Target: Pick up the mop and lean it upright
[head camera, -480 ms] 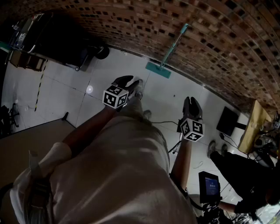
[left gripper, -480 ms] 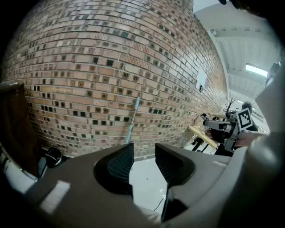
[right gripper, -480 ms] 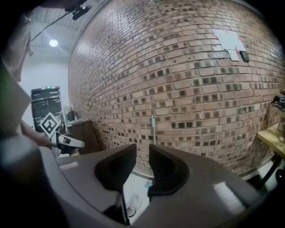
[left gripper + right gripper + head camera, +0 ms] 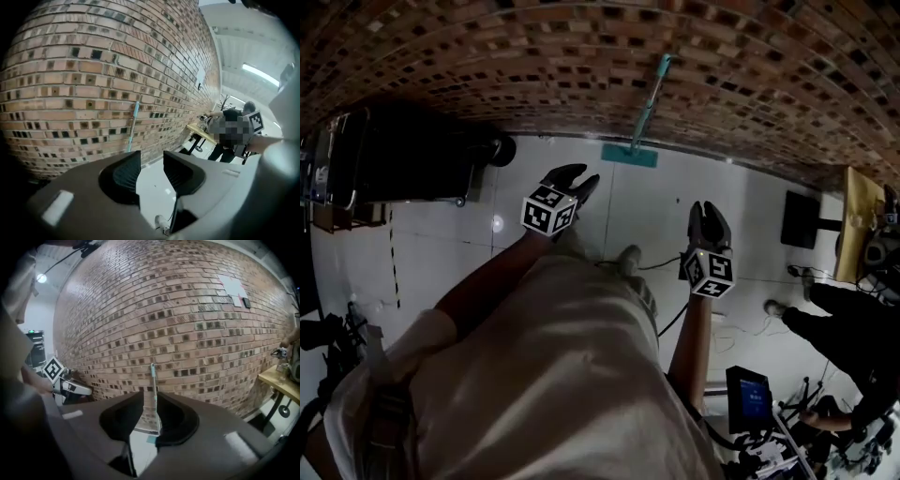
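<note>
The mop leans upright against the brick wall, its teal-tipped handle (image 4: 645,103) rising from a flat teal head (image 4: 629,155) on the white floor. The handle (image 4: 131,129) stands far ahead in the left gripper view. In the right gripper view the mop (image 4: 152,380) shows through the gap between the jaws, well beyond them. My left gripper (image 4: 574,180) is held out over the floor short of the mop, open and empty (image 4: 152,159). The right gripper (image 4: 706,214) is further right and nearer me, its jaws a narrow gap apart with nothing in them (image 4: 149,401).
A dark cabinet on wheels (image 4: 403,155) stands at the left by the wall. A wooden table (image 4: 855,220), a black box (image 4: 803,220) and a person (image 4: 853,328) are at the right. A cable (image 4: 661,267) runs over the floor near my foot (image 4: 628,258).
The head view has swung, so the wall and mop now sit nearer the top centre. Both grippers keep about the same pose and stay empty.
</note>
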`<act>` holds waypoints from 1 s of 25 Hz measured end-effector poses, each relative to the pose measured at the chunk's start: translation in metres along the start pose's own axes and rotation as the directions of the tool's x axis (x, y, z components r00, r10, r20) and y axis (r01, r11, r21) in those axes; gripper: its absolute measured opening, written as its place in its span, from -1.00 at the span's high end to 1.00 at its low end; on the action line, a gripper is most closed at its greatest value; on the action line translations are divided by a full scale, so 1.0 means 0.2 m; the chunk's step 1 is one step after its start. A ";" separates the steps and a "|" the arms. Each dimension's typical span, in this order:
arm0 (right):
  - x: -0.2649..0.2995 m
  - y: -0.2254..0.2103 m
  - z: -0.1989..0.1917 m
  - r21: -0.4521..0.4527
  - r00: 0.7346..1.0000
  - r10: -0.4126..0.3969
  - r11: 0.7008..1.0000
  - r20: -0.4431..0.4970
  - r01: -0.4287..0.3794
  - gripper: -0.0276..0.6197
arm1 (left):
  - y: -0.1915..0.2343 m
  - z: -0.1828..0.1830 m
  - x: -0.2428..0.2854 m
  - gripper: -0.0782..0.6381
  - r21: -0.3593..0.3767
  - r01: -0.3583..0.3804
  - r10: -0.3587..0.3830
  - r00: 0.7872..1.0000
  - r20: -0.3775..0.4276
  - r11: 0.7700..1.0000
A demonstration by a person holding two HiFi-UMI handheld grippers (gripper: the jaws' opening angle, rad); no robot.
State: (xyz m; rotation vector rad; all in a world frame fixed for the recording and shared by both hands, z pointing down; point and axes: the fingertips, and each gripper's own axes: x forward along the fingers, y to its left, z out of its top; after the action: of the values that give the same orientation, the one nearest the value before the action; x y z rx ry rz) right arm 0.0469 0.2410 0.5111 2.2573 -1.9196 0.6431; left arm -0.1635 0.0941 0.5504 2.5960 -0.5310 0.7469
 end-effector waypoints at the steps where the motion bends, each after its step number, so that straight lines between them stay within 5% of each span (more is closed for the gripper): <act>1: 0.04 0.02 -0.01 0.009 1.000 -0.029 1.000 -0.004 0.029 0.65 | 0.05 0.04 0.04 0.31 0.017 0.029 -0.029 1.000 -0.005 0.999; 11: 0.37 0.46 0.06 0.108 0.972 -0.233 0.967 0.023 0.229 0.65 | 0.52 0.32 0.11 0.31 0.192 0.269 -0.261 0.963 -0.065 0.944; 25: 0.47 0.57 0.05 0.142 0.936 -0.350 0.929 0.027 0.343 0.65 | 0.70 0.42 0.23 0.31 0.229 0.370 -0.359 0.929 -0.091 0.900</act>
State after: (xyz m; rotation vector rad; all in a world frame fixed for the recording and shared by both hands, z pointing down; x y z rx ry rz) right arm -0.0493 0.1290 0.5169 2.6310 -1.4746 0.6858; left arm -0.1554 -0.0746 0.5460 2.7740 0.0741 0.7781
